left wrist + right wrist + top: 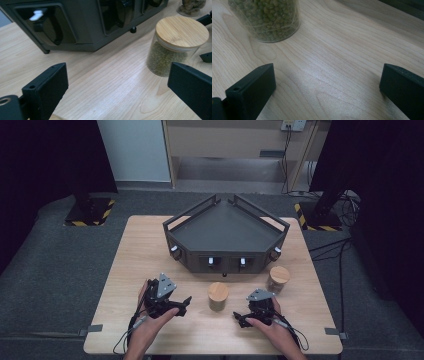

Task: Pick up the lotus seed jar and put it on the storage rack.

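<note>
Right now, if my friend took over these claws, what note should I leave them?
Left claw: open, holding nothing, low over the table.
Right claw: open, holding nothing.
Jar of green beans, bamboo lid on, stands between the two claws, untouched.
Second lidded jar stands right of it, in front of the dark tray.
Done: nothing grasped yet.
Left: probably grip the bean jar; the left claw already points toward it.

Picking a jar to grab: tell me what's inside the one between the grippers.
The jar holds small green beans, seen through its glass. A wooden lid closes it, so the top of the fill is hidden.
</note>
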Tool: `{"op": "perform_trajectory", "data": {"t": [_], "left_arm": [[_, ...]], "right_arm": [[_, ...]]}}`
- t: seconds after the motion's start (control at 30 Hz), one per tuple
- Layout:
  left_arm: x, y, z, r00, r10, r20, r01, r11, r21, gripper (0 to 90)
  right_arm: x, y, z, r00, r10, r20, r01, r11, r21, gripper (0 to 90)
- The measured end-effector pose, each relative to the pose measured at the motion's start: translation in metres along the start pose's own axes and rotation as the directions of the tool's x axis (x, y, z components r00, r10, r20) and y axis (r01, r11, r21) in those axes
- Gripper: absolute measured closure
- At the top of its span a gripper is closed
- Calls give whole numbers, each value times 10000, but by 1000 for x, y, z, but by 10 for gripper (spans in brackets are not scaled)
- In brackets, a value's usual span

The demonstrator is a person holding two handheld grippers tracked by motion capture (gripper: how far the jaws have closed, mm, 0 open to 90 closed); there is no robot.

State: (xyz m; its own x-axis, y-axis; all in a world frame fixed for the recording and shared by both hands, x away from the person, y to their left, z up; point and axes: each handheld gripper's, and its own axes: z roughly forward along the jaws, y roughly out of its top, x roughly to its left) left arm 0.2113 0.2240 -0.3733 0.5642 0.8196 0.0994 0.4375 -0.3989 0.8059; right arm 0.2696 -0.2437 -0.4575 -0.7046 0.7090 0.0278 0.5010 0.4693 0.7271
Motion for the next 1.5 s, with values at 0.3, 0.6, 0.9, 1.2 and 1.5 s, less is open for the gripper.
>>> {"op": "perform_trajectory", "data": {"t": [0.3,0.6,0.9,1.2,1.5], "left_arm": [[15,-12,-6,9991,-282,-327,281,9996,-39,22],[27,-21,-14,9961,-552,-691,536,9983,-249,23],[33,-33,-12,9927,-815,-886,797,9965,-236,24],[36,-45,-9,9888,-958,-1147,961,9954,-26,27],[35,-61,-3,9865,-1049,-1261,1054,9944,-28,27]], "right_arm": [[0,0,0,10000,9,8,-9,10000,-8,5],[1,0,0,10000,11,14,-11,10000,-12,5],[1,-1,0,10000,18,26,-18,10000,-13,6],[1,-1,0,10000,21,30,-21,10000,-14,6],[1,-1,0,10000,29,39,-29,10000,-14,6]]}}
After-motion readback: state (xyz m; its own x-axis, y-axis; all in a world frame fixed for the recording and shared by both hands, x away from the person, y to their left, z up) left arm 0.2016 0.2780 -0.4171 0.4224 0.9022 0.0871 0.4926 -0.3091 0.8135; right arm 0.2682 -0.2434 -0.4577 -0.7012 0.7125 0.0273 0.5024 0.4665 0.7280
